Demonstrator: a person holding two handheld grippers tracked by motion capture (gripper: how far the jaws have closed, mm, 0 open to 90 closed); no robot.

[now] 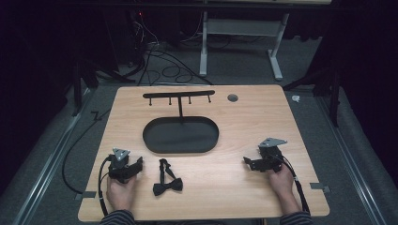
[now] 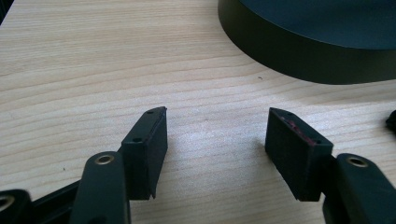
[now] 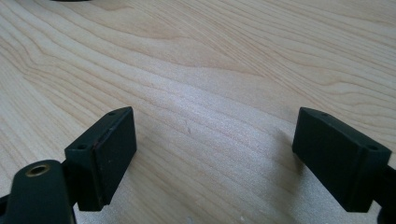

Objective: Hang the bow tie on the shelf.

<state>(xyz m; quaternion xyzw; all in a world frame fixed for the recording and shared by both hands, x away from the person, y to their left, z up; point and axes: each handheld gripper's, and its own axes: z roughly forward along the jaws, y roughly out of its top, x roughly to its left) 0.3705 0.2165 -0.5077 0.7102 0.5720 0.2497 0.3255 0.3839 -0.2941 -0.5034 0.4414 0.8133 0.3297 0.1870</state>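
Observation:
A black bow tie (image 1: pixel 166 180) with its strap lies on the wooden table (image 1: pixel 244 117) near the front, between my two hands. Just left of it rests my left gripper (image 1: pixel 138 165), open with bare wood between its pads (image 2: pixel 147 149). At the front right my right gripper (image 1: pixel 248 162) rests on the table, open and holding nothing, its pads (image 3: pixel 109 151) wide apart over the wood. A black oval tray (image 1: pixel 180 134) lies at the table's middle; its dark wall (image 2: pixel 299 51) rises ahead of the left gripper. A black hook rack (image 1: pixel 178 95) stands behind the tray.
A small grey round cap (image 1: pixel 233 97) sits in the table's far right part. Beyond the table are floor cables (image 1: pixel 164 65) and a white desk frame (image 1: pixel 239 42). A dark bit of the bow tie (image 2: pixel 391 122) shows at the left gripper view's right edge.

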